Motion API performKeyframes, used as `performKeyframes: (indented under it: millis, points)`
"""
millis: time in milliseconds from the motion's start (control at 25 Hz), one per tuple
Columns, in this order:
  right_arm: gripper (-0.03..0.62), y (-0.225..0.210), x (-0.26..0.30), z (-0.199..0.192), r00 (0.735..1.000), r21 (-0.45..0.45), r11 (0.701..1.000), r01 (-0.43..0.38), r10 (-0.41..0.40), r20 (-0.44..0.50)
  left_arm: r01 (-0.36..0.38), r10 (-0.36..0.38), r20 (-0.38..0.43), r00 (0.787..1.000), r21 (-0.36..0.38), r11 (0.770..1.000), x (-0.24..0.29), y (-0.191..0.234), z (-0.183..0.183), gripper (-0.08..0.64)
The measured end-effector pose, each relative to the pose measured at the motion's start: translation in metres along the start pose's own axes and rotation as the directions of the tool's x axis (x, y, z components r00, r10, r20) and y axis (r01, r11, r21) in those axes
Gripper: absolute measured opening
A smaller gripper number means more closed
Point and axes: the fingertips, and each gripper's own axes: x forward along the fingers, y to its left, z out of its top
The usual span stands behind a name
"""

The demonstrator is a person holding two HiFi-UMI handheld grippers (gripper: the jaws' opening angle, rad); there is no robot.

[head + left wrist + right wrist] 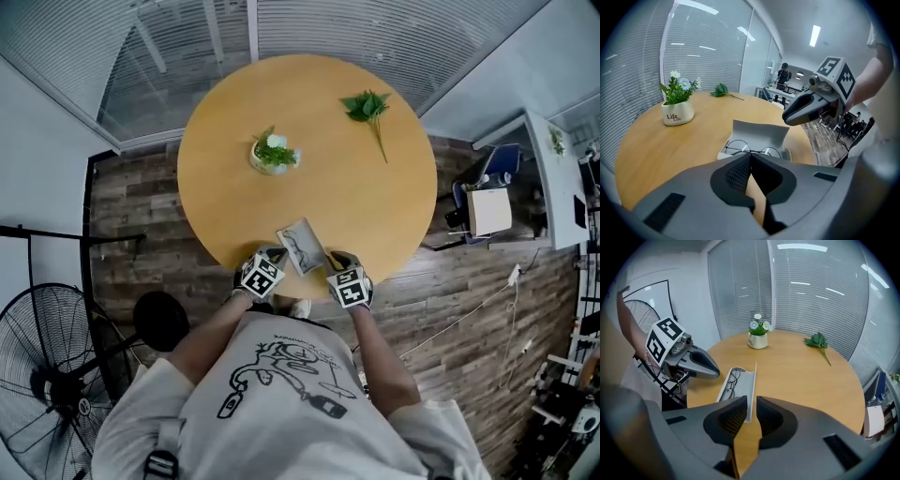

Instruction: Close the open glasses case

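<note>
Just beside the open glasses case [302, 247], near the table [309, 141] edge, sit both grippers. On its left is my left gripper [750, 157], jaws pressed together. On its right is my right gripper [751, 404], jaws slightly parted and empty. I judge closing hasn't begun; next I must tip the upright lid down.

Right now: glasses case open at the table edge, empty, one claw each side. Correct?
Not empty: glasses lie inside the open glasses case, as the left gripper view shows. The rest stands: at the table edge, left claw and right claw flanking it.
</note>
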Motion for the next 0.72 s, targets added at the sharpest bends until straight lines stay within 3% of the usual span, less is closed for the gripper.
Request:
performKeyframes:
  millis: [720]
  points:
    - [0.069, -0.001, 0.019, -0.014, 0.998, 0.032, 0.999, -0.031, 0.032, -0.062, 0.018, -0.017, -0.063, 0.998, 0.021, 1.000, 0.027, 0.002, -0.007, 0.020]
